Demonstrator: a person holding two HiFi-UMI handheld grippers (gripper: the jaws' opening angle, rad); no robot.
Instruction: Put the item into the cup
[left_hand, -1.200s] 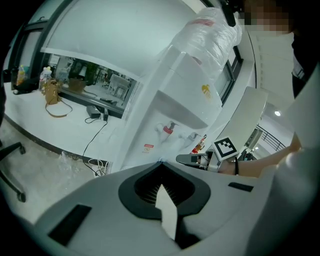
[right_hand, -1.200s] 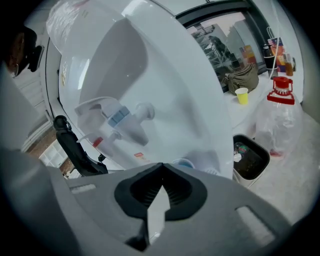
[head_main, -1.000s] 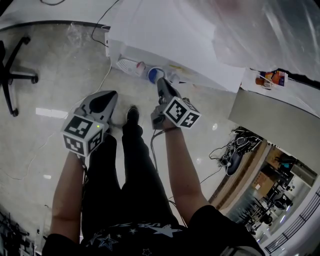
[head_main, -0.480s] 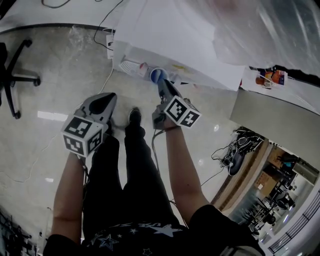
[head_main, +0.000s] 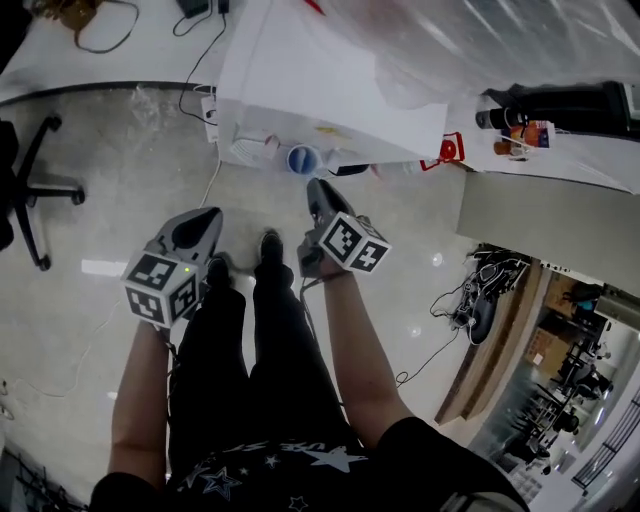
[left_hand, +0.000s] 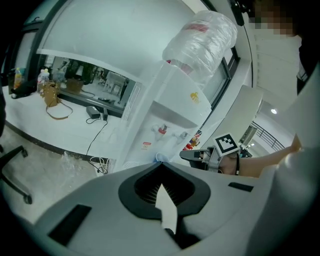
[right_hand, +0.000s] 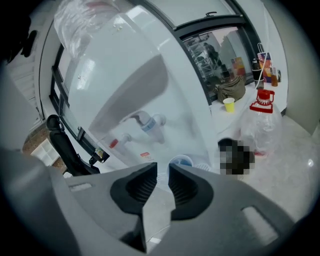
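Observation:
A blue cup (head_main: 302, 159) stands on the drip tray of a white water dispenser (head_main: 330, 80), below its taps; it also shows as the cup (right_hand: 181, 161) and the cup (left_hand: 161, 157). My right gripper (head_main: 318, 186) points at the cup from a short way off, its jaws a narrow gap apart with nothing between them (right_hand: 162, 172). My left gripper (head_main: 200, 218) hangs lower and to the left, jaws closed tip to tip on nothing (left_hand: 161, 164). I see no loose item in either gripper.
A plastic-wrapped water bottle (head_main: 480, 40) tops the dispenser. An office chair (head_main: 30, 190) stands at the left, and a power strip with cables (head_main: 210, 100) lies beside the dispenser. More cables (head_main: 480, 300) lie at the right. The person's legs and shoes (head_main: 268, 245) are below the grippers.
The view has pulled back and now shows more of the dispenser and counter. My right gripper sits a little farther from the cup. Neither gripper's jaws have changed.

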